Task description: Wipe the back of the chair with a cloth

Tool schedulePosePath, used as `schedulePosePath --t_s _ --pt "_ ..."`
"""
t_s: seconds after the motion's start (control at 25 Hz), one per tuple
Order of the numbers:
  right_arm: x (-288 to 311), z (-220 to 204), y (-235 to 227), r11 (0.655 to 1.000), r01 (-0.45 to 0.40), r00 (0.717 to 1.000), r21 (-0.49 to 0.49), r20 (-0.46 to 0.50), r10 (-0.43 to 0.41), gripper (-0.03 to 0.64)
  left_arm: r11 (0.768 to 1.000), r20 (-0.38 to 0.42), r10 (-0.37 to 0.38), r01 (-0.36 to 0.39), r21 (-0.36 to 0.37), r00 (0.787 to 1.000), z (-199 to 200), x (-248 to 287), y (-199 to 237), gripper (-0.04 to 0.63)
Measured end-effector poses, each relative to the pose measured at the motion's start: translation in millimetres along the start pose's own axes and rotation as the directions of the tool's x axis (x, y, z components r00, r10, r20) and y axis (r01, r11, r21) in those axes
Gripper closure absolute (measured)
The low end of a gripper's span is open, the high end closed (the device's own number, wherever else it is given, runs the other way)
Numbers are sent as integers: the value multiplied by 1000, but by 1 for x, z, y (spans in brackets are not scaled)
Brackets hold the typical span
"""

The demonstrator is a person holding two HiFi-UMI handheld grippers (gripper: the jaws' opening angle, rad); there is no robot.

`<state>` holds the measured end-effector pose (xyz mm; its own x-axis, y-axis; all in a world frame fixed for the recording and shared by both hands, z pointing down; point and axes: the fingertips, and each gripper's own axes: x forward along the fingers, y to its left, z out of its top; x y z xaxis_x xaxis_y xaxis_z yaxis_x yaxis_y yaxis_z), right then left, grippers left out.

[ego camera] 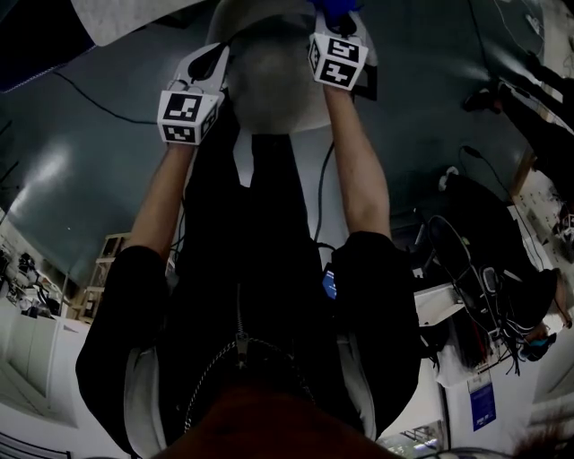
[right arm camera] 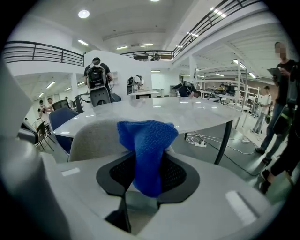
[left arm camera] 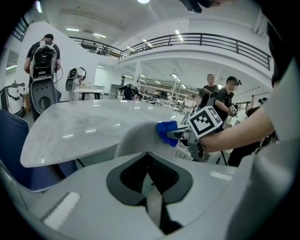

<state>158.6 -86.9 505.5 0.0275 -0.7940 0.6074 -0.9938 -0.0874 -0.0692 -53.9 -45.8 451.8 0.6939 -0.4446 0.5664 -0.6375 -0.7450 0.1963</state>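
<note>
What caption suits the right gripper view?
Right gripper holding a blue microfibre cloth at the grey upholstered chair back, before a pale table.

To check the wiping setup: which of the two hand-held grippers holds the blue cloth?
The right hand-held gripper: its jaws clamp the blue cloth, whereas the left hand-held gripper holds nothing.

Big pale marbled table (right arm camera: 178, 110), glossy top, standing on a dark grey floor (right arm camera: 238, 150); white power strip (right arm camera: 198, 142) lying just under its edge.

You hold two tongs, the left tongs (ego camera: 210, 63) and the right tongs (ego camera: 339, 25); one blue cloth (right arm camera: 146, 140); one grey chair (right arm camera: 93, 140); one pale table (right arm camera: 187, 112).
</note>
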Motion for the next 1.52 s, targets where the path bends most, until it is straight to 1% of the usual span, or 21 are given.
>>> schedulePosePath --t_s 0.08,0.16,0.28,0.36,0.48,0.56,0.68,0.76,0.84,0.92,0.96,1.08,1.16,1.24,1.4,1.52 --pt "-5 -6 -3 999 31 1000 27 0 -31 486 1000 -3 -5 5 -1 1000 -4 -2 2 586" --pt "-8 -5 -16 997 63 998 47 12 -64 486 1000 -5 -9 9 0 1000 0 4 0 586" --pt "-15 -1 -23 996 74 996 40 54 -76 486 1000 -7 -6 6 -6 1000 3 10 -1 586" --pt "-17 -1 -8 999 38 997 -6 65 -38 486 1000 -7 0 0 -14 1000 2 9 4 586" --pt "-18 -4 36 990 -79 996 -115 40 84 485 999 -8 18 -18 -29 1000 -1 5 13 586" --pt "-19 -7 68 968 -172 983 -184 25 180 485 999 -8 33 -33 -35 999 -2 1 19 586" --pt "-17 -18 113 919 -304 950 -252 -12 311 485 997 -10 64 -64 -52 998 -8 -5 28 586" --pt "-17 -29 142 876 -386 920 -290 -50 388 485 994 -16 83 -84 -64 996 -16 -10 32 586" --pt "-15 -38 171 824 -462 883 -328 -91 460 485 992 -27 105 -107 -68 994 -22 -15 38 586" --pt "-12 -44 199 772 -529 845 -354 -130 519 485 988 -38 131 -134 -79 991 -28 -22 47 586" --pt "-10 -46 210 751 -555 828 -358 -149 541 485 985 -43 144 -147 -88 989 -31 -26 52 586" --pt "-3 -52 233 707 -611 789 -355 -207 578 485 978 -50 170 -175 -112 984 -38 -39 64 586" --pt "2 -56 240 686 -632 774 -361 -243 585 485 976 -54 180 -186 -115 982 -41 -46 68 586" --pt "9 -57 242 677 -637 770 -369 -258 583 485 973 -62 192 -198 -117 979 -44 -50 71 586" --pt "20 -55 235 681 -637 770 -361 -256 584 485 970 -63 198 -205 -134 978 -50 -52 71 586" --pt "23 -50 228 693 -632 774 -347 -241 586 485 970 -66 194 -201 -134 979 -49 -51 70 586"
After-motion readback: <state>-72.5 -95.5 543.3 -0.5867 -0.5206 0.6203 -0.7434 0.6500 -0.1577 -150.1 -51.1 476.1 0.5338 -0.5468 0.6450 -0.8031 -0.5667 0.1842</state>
